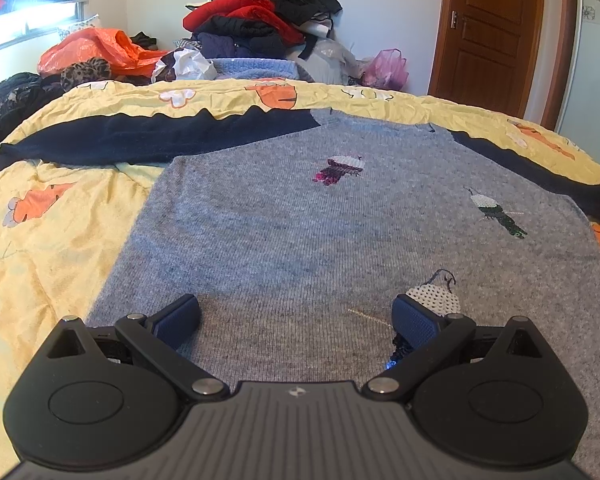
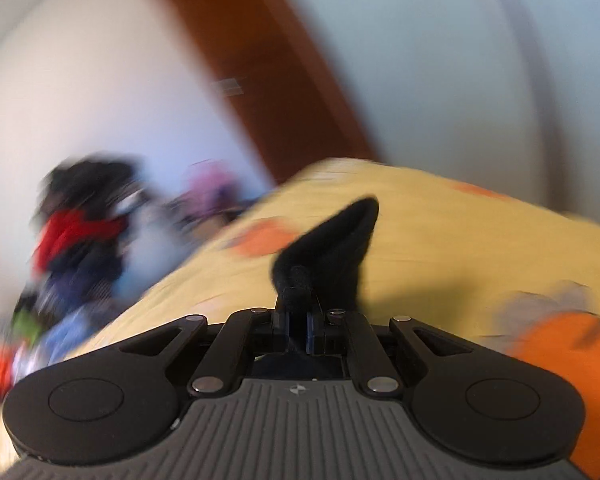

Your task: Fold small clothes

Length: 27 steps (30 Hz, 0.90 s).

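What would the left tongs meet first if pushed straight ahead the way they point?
Probably the grey knitted sweater spread on the yellow quilt; the open left tongs point low across it, though depth is unclear.

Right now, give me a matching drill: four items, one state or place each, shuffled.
Items:
1. left tongs
2. right tongs
3. grey sweater
4. clothes pile

States:
A. heaped against the far wall, beyond the yellow quilt
B. spread flat on the quilt
C. open, low over the grey knit
D. shut on the dark sleeve, lifted off the quilt

Pairs: 1-C, 2-D, 3-B, 4-A
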Available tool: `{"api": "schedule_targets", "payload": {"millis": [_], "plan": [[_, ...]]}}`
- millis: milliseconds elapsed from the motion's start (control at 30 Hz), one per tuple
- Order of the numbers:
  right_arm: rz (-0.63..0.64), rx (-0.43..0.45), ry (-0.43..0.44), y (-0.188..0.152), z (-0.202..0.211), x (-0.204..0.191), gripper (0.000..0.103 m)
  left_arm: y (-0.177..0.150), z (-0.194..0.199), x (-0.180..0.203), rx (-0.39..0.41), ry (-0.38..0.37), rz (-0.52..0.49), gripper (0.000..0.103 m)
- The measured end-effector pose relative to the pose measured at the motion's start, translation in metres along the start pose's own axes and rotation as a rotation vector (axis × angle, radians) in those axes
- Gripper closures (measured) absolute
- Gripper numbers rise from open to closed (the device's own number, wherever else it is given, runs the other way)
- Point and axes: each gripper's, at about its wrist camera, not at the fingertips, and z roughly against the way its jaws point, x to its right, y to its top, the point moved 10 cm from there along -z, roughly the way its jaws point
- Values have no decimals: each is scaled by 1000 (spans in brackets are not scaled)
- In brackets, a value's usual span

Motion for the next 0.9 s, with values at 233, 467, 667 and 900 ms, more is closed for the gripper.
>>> {"api": "schedule_targets", "payload": {"millis": [233, 467, 667, 900], "plan": [[204, -233, 199, -123, -43, -161, 86, 1, 1, -2, 5, -14, 11, 0], [166, -286, 211, -168, -17, -175, 53, 2, 3, 6, 5, -108, -26, 0], [64, -268, 276, -161, 31, -130, 40, 58, -3, 32, -65, -464, 205, 0], [14, -300, 321, -181, 36, -110, 28, 120, -85, 105, -227, -749, 377, 0]]}}
